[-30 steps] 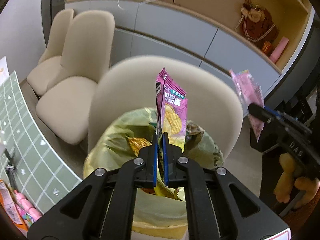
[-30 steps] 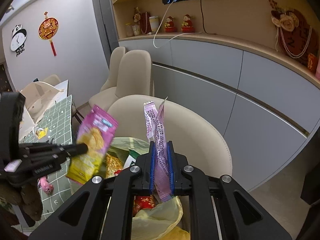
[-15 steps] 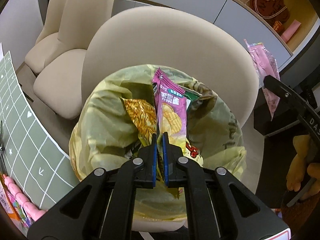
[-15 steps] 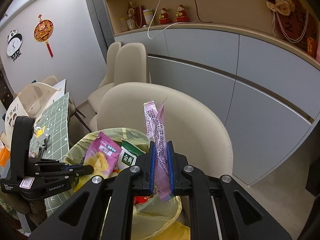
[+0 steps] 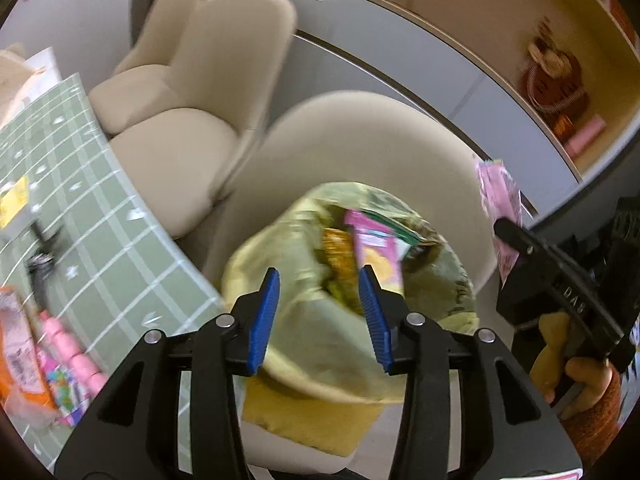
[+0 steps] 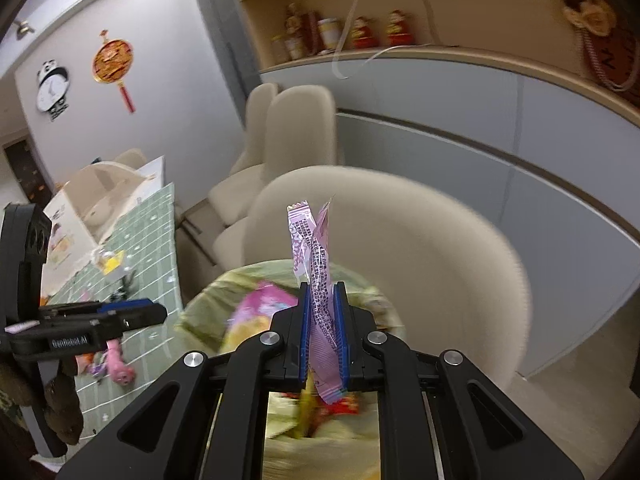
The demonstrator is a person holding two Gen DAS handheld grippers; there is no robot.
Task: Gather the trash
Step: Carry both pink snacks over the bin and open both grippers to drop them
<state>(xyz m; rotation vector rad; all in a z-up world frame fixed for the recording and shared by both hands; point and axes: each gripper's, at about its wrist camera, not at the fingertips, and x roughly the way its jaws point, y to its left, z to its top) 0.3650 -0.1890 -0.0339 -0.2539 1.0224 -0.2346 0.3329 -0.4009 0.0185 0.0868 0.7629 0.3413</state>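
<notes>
The left claw [image 5: 318, 312] is opening, its chip packet [image 5: 376, 252] now dropped into the trash bag [image 5: 280, 264]; the right claw [image 6: 323, 332] still pinches a pink wrapper [image 6: 316, 280], next to go.

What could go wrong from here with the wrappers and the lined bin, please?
1. The pink crisp packet lies high on heaped trash in the yellow-green plastic bin liner; it may slide out.
2. The right hand-held gripper pinches the tall lilac printed wrapper near the bin's edge; released there, it might miss.
</notes>
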